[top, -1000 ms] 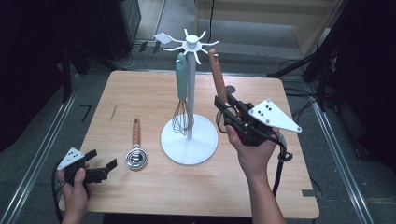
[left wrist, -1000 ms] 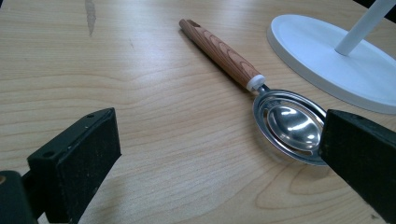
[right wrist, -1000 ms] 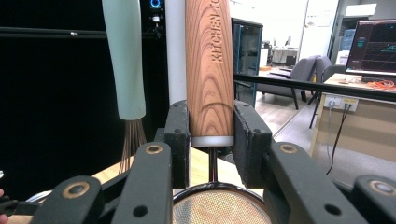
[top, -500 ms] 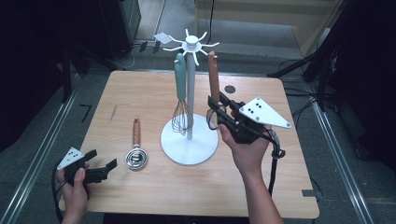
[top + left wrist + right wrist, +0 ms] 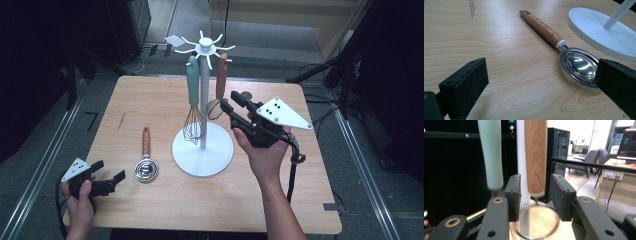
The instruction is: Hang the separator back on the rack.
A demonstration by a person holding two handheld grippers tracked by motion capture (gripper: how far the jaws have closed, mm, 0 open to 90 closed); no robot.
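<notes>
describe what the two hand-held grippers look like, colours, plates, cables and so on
Both are black. The right gripper has long linkage arms with brass-coloured pivots, flat rectangular pads, a large light grey three-cornered plate with dark dots, and a black cable trailing down. The left gripper has a smaller grey plate and blocky, matte pads. No sleeves show on the forearms.

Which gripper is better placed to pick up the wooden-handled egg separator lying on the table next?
Left. The left gripper, jaws open, sits just beside the egg separator; the right gripper is across the white stand, around the hanging wooden handle.
</notes>
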